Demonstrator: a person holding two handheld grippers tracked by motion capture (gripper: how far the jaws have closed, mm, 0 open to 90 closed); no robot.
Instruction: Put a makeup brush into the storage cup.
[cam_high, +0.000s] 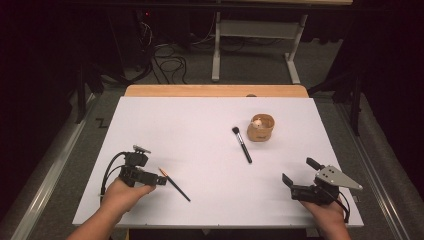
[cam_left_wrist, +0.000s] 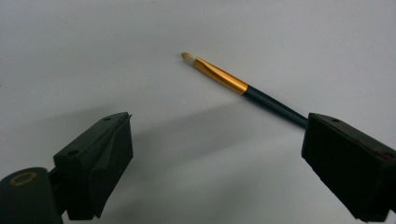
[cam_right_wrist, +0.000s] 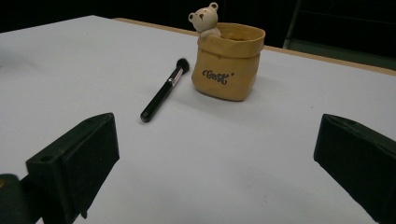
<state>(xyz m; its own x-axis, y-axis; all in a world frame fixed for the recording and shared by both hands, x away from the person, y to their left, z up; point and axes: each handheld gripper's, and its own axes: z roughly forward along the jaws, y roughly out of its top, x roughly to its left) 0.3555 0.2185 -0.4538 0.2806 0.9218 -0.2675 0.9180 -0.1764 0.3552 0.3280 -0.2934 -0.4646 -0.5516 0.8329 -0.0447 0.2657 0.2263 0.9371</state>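
High view: white tabletop with left claw low at near-left edge, jaws apart, nothing held. Slim makeup brush flat on tabletop just beside that claw, gold ferrule end nearest it, dark handle running away toward near-centre. Second, thicker black makeup brush flat near centre-right, just beside tan pouch-shaped holder. Right claw low at near-right edge, wide, empty, well apart from both brushes.

Left gripper view: slim makeup brush ahead on tabletop, pale tip and gold ferrule in open space between jaws, dark handle passing behind right-hand jaw; contact with that jaw not resolvable. Jaws wide, no pads pressing on brush.

Right gripper view: black makeup brush and holder ahead, small bear figure at holder rim, script lettering on front. Jaws wide, nothing between them.

Handling judgement: slim brush likely very light, stiff in handle, soft at bristles; round, smooth shaft prone to roll or slip out. Best hold across dark handle just behind ferrule, bristles untouched. Lying flat, so low approach needed to get pads either side.
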